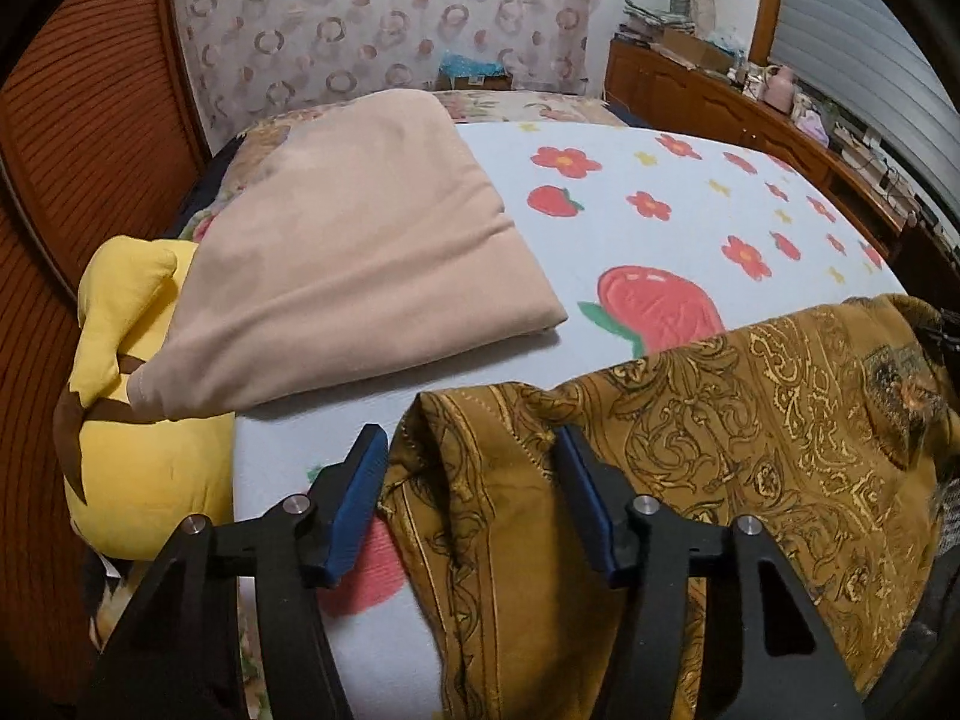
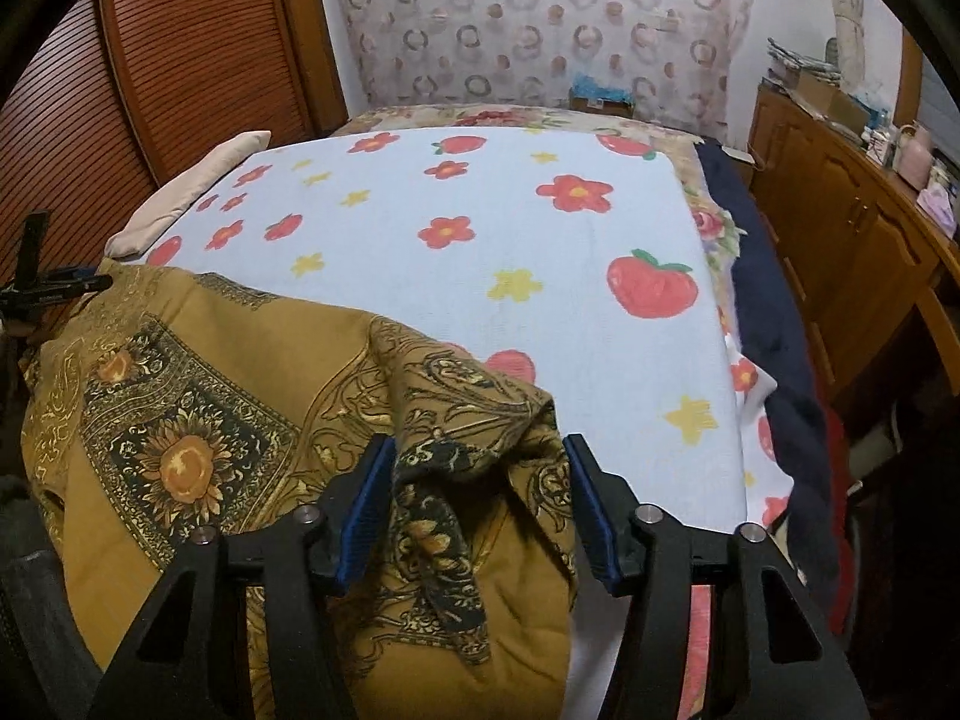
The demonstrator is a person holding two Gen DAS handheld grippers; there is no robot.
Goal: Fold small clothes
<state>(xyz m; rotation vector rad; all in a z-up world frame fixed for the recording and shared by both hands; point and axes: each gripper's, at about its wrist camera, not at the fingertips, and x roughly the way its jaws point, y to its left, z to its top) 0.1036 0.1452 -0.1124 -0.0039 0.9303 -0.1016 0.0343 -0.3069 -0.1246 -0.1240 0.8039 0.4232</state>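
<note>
Each hand-held gripper, left (image 1: 471, 456) and right (image 2: 480, 462), straddles the mustard garment (image 1: 690, 480), seemingly unclamped.

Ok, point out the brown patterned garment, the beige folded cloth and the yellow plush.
Brown garment (image 2: 198, 396), right wrist view: on its sunflower panel.
Beige cloth (image 1: 354, 252), left wrist view: middle of its top face.
Yellow plush (image 1: 150, 468), left wrist view: on its body, below the brown band.
</note>
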